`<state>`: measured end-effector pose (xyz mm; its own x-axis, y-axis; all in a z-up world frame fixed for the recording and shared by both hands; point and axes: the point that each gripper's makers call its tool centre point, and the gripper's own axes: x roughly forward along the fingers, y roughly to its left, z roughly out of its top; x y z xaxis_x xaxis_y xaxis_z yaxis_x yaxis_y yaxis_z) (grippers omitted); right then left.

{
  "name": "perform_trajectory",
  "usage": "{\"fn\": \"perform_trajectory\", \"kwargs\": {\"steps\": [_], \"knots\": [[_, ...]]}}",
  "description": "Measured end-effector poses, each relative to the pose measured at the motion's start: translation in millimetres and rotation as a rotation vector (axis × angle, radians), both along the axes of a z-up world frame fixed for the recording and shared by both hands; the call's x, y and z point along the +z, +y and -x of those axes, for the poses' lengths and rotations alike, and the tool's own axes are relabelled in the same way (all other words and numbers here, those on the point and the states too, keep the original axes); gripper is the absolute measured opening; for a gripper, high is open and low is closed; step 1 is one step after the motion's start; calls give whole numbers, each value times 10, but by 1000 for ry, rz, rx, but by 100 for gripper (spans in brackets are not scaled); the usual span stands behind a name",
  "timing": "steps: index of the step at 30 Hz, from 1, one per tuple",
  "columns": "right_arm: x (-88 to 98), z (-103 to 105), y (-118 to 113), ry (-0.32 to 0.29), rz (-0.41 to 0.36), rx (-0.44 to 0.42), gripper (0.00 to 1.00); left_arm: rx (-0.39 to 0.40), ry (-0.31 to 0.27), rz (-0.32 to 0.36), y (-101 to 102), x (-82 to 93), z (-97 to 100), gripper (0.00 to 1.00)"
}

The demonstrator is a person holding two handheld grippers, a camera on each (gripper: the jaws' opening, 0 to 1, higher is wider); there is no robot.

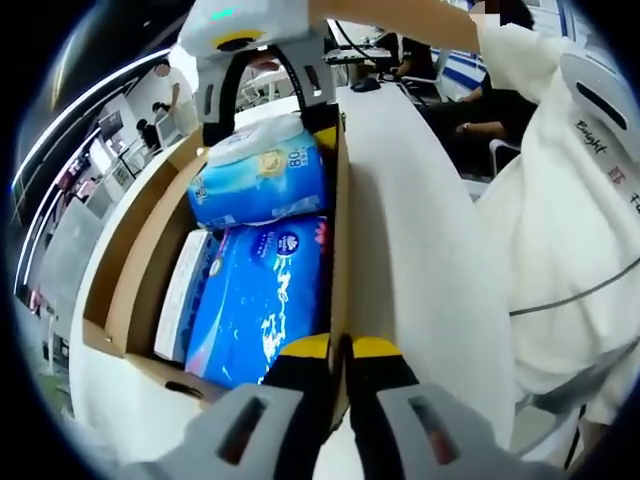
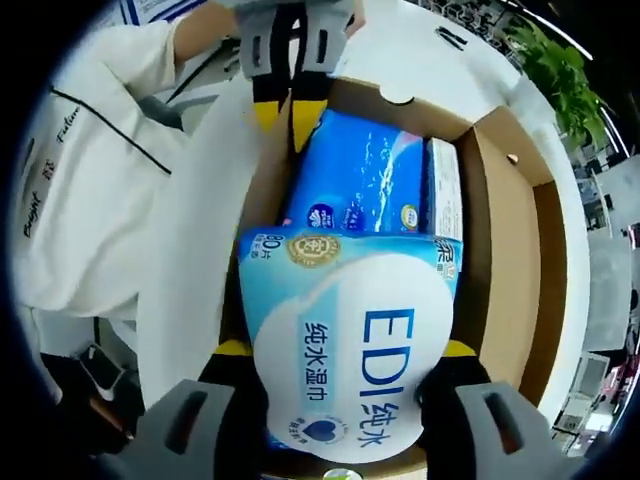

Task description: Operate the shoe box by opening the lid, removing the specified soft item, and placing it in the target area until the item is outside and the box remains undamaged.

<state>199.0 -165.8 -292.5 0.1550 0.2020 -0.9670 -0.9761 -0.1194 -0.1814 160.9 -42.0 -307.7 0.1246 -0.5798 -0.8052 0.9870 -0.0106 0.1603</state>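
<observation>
Nearest in the right gripper view, the right gripper (image 2: pixel 335 375) stands wide apart, one jaw on each side of a pale blue wet-wipes pack (image 2: pixel 345 345) printed "EDI", gripping it by its flanks; the lower end of the pack is cut off at the picture's edge. Beyond it, inside the open shoe box (image 2: pixel 505 250), lie two more items: a darker blue soft pack (image 2: pixel 365 180) and a slim white packet (image 2: pixel 443 190) wedged between that pack and the brown inner wall. That makes three items in the box in all, the wipes pack tilted up over the others. At the far end, the left gripper (image 2: pixel 292 95) pinches the box wall, jaws nearly closed.

In the left gripper view, the left gripper (image 1: pixel 340 350) is clamped on the thin cardboard side wall of the shoe box (image 1: pixel 130 270), yellow-tipped jaws almost together. Past it come the darker blue soft pack (image 1: pixel 265 300), the slim white packet (image 1: pixel 185 290) and then the wet-wipes pack (image 1: pixel 260 175), with the right gripper (image 1: pixel 265 105) around its far end. The white lid (image 1: pixel 420 260) lies folded out flat beside the box. A person in white clothes (image 1: pixel 560 220) stands beside it; the background is blurred.
</observation>
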Motion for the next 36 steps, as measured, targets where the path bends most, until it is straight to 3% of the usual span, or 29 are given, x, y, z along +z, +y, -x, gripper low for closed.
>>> {"fn": "perform_trajectory", "kwargs": {"steps": [7,9,14,18,21,25,29,36], "knots": [[78,-54,-67,1,52,-41,61,-3,0,-4,-2,1,2,4],[87,-8,-78,-10,63,23,61,0,-2,-6,0,1,-2,4],[133,2,-92,6,80,5,60,1,-15,-10,0,-2,-2,4],[248,-37,-94,-34,83,22,60,4,-16,-13,6,-2,-12,5],[344,-13,-102,-12,64,-57,60,-1,-14,-13,7,-2,-10,5],[399,-18,-111,-61,87,21,60,-8,-16,-8,6,0,-5,4],[368,51,-165,-16,128,-15,60,-3,-3,-7,6,0,-6,4],[350,82,-165,-5,135,-13,59,0,9,-11,4,-4,0,4]]}}
